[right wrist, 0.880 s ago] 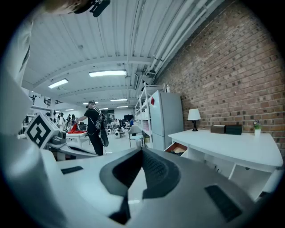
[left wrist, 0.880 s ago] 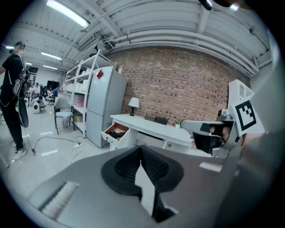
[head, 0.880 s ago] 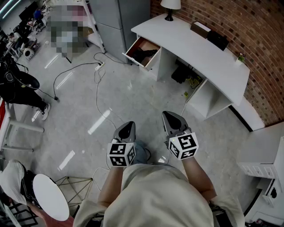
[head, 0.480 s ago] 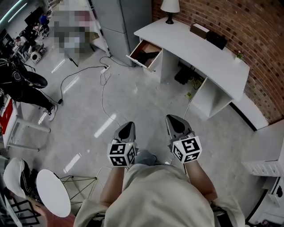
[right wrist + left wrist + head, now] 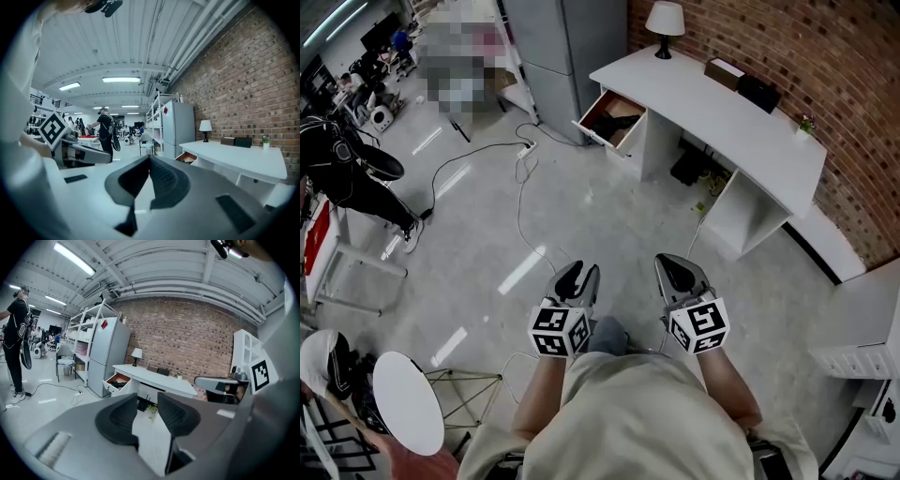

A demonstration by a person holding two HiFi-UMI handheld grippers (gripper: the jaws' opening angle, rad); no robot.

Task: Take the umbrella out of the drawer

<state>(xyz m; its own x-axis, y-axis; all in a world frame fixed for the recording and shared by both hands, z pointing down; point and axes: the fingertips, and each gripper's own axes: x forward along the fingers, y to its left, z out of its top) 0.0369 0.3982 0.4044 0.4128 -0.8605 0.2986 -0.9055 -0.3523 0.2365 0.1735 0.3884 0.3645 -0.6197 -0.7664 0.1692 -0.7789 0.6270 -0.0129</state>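
Umbrella [image 5: 624,120] in drawer [image 5: 602,133], far from fingers [image 5: 678,274]

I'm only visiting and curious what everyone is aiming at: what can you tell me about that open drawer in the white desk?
The drawer is pulled well out at the end of the white desk nearest the grey fridge, just under the desktop. Its front is a flat white panel, and the inside looks like brown wood. A long dark object lies in it, probably the umbrella, though it is too small to be sure. Nothing else touches the drawer.
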